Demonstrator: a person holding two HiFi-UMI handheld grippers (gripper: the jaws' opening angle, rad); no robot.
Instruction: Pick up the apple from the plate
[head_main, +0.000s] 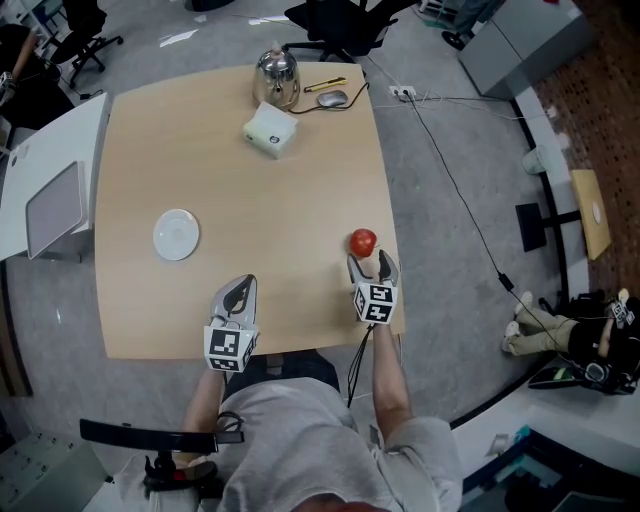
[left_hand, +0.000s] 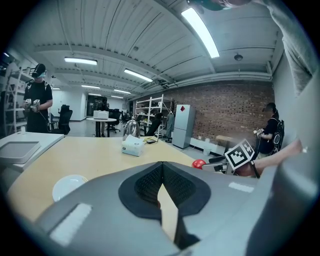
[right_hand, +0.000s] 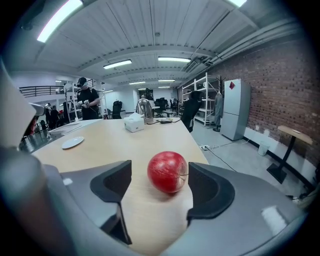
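- Your right gripper had its jaws apart, with the apple between the tips, resting on the table.
- Your left gripper had its jaws together; the plate sat at its 10 o'clock.

Office lab: brick wall, shelving, swivel chairs.

Apple, centre right of the head view: red, with fine paler streaks showing in the right gripper view. Plate, centre left: plain white. Table: light tan wood, no pattern. Left gripper and right gripper: grey bodies with black pads. Left cube and right cube: black-and-white square markers. Kettle, upper centre: polished silver. Floor: grey. Wall, upper right: red-brown brick.
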